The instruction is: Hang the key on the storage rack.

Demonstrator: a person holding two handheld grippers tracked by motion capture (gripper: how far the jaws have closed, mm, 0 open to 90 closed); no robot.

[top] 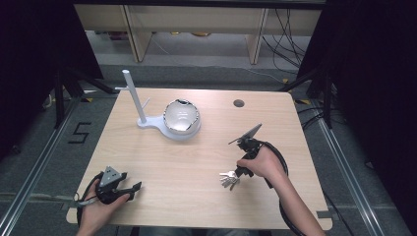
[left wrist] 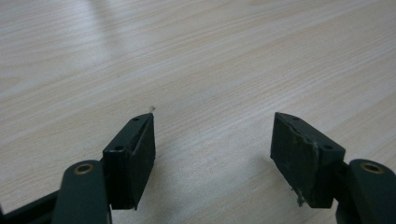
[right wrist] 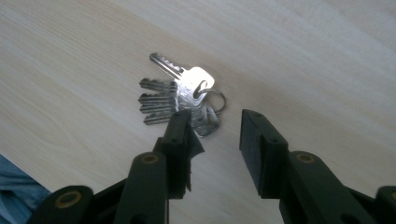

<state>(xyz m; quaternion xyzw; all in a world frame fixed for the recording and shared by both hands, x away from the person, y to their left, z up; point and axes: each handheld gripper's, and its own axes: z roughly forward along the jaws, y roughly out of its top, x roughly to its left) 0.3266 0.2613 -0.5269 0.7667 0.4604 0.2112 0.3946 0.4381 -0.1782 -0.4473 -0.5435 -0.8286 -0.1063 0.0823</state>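
Keys (right wrist: 180, 98) just beyond right jaws

keys (right wrist: 180, 95): lower bows hidden behind right claw (right wrist: 215, 133) | right claw tips in high view: covered by hand (top: 263, 164) | left forearm: cut off by bottom edge

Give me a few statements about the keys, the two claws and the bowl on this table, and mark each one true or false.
1. The bunch of keys lies flat on the table. True.
2. The right claw is clamped on the keys. False: its jaws stand apart just short of them, holding nothing.
3. The left claw is open over bare wood. True.
4. The bowl sits by the person's left hand. False: it stands on the far side of the table, on a white stand.
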